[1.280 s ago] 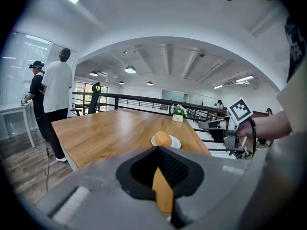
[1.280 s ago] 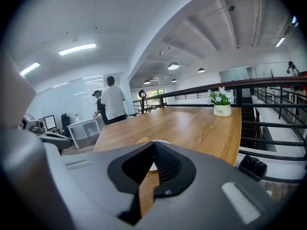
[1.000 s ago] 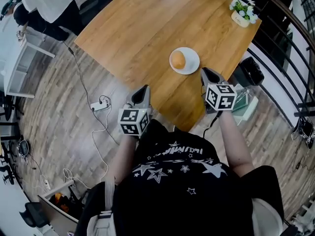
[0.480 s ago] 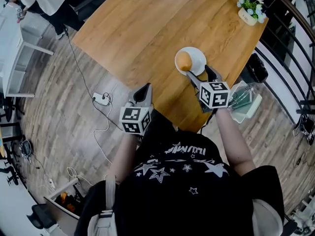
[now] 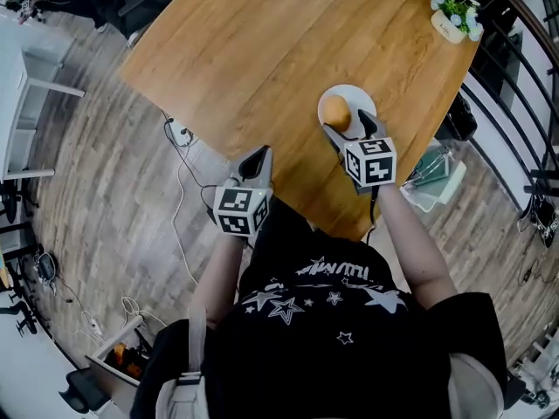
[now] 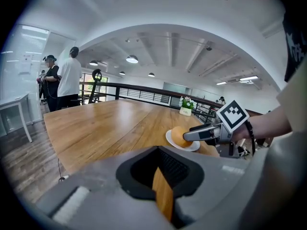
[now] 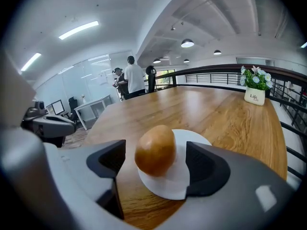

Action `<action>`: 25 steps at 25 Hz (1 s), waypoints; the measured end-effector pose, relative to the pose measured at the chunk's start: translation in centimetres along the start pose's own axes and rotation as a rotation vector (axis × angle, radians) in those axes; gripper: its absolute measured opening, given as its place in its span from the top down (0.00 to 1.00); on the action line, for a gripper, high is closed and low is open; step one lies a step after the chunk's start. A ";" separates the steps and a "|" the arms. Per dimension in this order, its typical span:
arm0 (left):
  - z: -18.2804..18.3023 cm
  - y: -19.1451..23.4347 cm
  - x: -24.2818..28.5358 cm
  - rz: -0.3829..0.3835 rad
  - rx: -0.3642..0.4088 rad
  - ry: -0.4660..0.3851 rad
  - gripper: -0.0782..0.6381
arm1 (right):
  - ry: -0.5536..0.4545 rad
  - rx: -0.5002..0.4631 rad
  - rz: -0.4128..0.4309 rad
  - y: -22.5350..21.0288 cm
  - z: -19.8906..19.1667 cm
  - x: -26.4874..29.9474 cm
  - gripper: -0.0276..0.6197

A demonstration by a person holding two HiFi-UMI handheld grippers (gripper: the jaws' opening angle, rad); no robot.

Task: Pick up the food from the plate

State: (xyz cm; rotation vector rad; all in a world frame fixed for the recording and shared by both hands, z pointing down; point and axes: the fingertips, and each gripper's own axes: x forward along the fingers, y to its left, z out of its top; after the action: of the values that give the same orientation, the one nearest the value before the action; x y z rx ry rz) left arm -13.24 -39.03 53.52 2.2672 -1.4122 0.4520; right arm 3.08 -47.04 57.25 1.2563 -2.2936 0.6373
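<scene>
Two grippers: both are held out ahead of the person, one in each hand.
Right gripper [image 5: 348, 127]: at the plate, its jaws opening – they stand wide apart with the bun between them. The pads are clear of it (the right gripper view shows a gap on both sides).
Left gripper [image 5: 255, 161]: jaws drawn together, with nothing held between them. It hangs at the table's near edge, well apart from the plate and pointing across the tabletop.
Bun [image 5: 335, 110]: the food – round, golden-brown and smooth. It rests on the plate, toward the plate's left side in the head view, and is not lifted.
Plate [image 5: 356, 93]: small, white and round. It lies flat on the table close to the near right edge, and its near rim sits under the right gripper's tips.
Table [image 5: 262, 51]: large wooden top, bare except for the plate and the plant.
Plant [image 5: 454, 11]: green leaves and pale flowers in a small white pot with print on it. It stands at the far right corner, well apart from the plate.
Floor [image 5: 96, 199]: grey-brown planks, with a white cable [image 5: 179, 208] trailing beside the table.
Background: two people [image 6: 62, 83] stand beyond the table's far left end (seen small in both gripper views), and a dark railing [image 5: 511, 77] runs along the right.
</scene>
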 end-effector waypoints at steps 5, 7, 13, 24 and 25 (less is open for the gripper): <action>-0.5 0.6 0.9 -0.009 -0.011 0.014 0.89 | 0.045 -0.019 -0.030 -0.5 -0.4 1.7 0.36; -0.7 0.6 1.2 -0.016 -0.014 0.019 0.89 | 0.058 -0.021 -0.040 -0.7 -0.6 2.0 0.36; -1.2 -0.1 1.5 -0.031 -0.015 0.029 0.89 | 0.094 -0.028 -0.044 -0.7 -1.2 2.7 0.40; -1.4 -0.7 0.6 -0.011 -0.012 0.025 0.89 | 0.077 -0.035 -0.032 -0.8 -0.9 2.2 0.48; -1.5 -0.9 0.4 -0.008 -0.012 0.023 0.89 | 0.072 -0.033 -0.032 -0.8 -0.8 2.0 0.48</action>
State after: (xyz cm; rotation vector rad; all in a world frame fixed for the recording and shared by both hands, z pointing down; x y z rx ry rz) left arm -12.35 -38.23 54.79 2.2509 -1.3903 0.4645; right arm 2.98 -48.27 59.15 1.2323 -2.2125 0.6209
